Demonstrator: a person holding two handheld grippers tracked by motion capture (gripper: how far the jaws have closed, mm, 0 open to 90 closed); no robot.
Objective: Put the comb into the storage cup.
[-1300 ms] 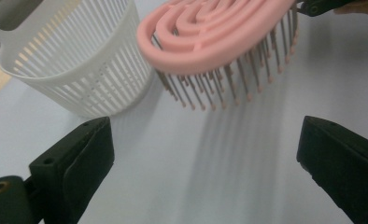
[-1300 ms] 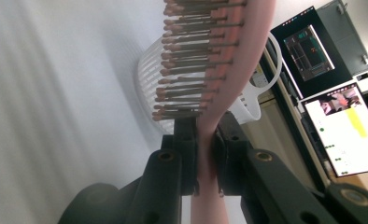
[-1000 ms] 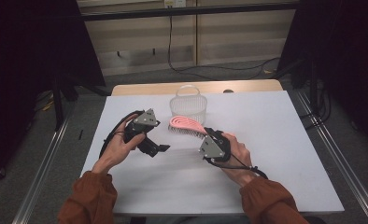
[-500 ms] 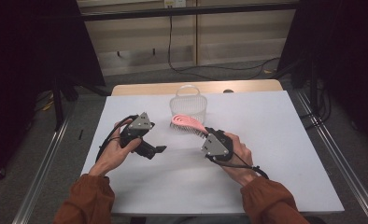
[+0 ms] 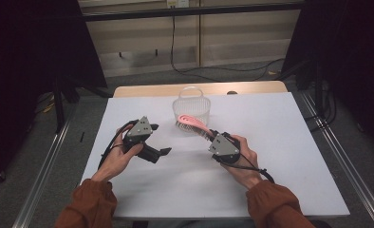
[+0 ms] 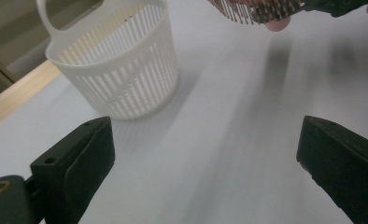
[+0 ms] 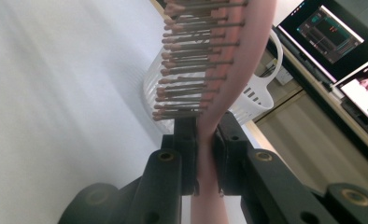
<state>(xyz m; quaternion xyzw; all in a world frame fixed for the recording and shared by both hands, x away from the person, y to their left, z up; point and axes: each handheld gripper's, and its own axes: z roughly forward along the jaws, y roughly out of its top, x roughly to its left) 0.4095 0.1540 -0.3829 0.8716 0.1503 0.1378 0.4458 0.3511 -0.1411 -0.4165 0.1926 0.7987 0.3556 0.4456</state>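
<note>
**Pink hairbrush held at a white slatted basket: table contents, largest first**

1. Table [image 5: 289, 156]. White rectangular top with a strip of pale wood along its far edge. It carries the basket; both of the person's forearms come in over its near edge.

2. Sleeves [image 5: 88, 204]. Rust-orange cuffs on both forearms, at the bottom of the high view.

3. Basket [image 5: 191, 105]. White plastic, round, walls of upright slats, with a loop handle rising at its far side. It stands upright near the far middle of the table. The left gripper view has it close ahead and left of centre [image 6: 121, 70]; the right gripper view has it beyond the brush [image 7: 257, 100].

4. Left gripper [image 5: 162, 151]. Black body with a grey three-cornered plate on top, held in the left hand to the left of the basket and well apart from it. Its two black jaws stand wide apart with nothing but bare table between them.

5. Right gripper [image 5: 210, 135]. Same build, held in the right hand just near-right of the basket. Its jaws are clamped together on the handle of the hairbrush.

6. Hairbrush [image 5: 191, 121]. Pink, with rows of fine bristles pointing downward. Pinched by its handle, its head reaches toward the basket's near wall, above the table; whether it touches the basket cannot be told. The bristles show close up in the right gripper view [image 7: 196, 60] and at the top edge of the left gripper view [image 6: 257, 9].
</note>
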